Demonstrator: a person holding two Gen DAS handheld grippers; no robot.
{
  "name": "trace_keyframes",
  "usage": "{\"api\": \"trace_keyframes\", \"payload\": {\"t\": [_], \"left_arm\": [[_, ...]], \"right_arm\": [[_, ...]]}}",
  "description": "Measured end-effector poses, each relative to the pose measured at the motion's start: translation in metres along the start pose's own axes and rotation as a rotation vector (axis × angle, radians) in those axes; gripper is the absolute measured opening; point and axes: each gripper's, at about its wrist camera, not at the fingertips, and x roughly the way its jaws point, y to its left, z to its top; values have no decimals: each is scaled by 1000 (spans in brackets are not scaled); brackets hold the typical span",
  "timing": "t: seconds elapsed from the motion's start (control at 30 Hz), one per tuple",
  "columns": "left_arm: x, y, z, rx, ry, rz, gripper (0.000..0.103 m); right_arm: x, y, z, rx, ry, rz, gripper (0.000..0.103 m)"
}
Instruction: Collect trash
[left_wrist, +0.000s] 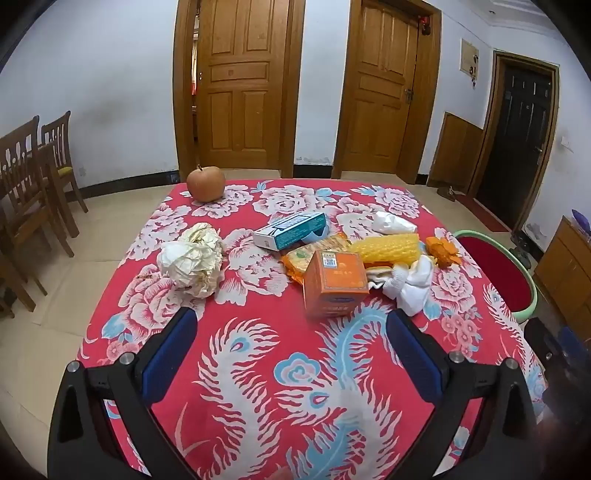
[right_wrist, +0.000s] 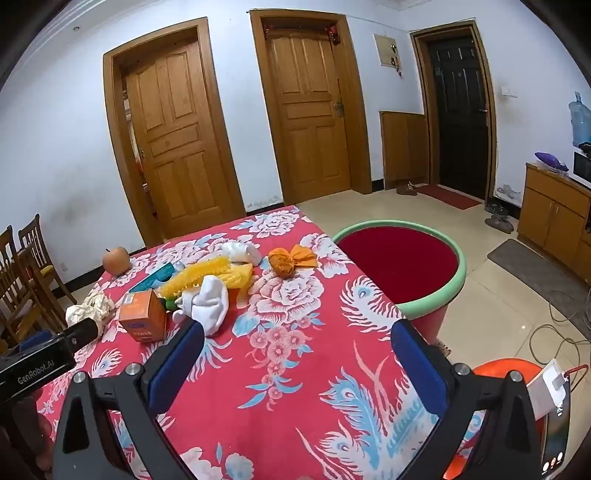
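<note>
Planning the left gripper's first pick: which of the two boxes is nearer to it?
The orange box, standing just ahead of the left gripper; the blue-and-white box lies farther back.

Left hand-held gripper (left_wrist: 291, 332) open wide, both blue-padded fingers (left_wrist: 168, 354) spread far apart, nothing between them, pointing forward and slightly down, held above the desk, not touching it. Right hand-held gripper (right_wrist: 297, 347) same: open wide, blue pads (right_wrist: 177, 365) well apart, empty, angled forward and down, above the desk. In the right wrist view the left hand-held gripper's black body (right_wrist: 40, 360) shows at the left edge, level with the right one, just beside it, both facing the same way. Hands holding them hidden.
</note>
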Motion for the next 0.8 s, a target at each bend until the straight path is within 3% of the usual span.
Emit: {"api": "trace_keyframes", "payload": {"t": [0.8], "left_arm": [[-6, 4, -1, -9, 0, -3, 101]], "right_arm": [[2, 2, -2, -5, 11, 4, 103]]}}
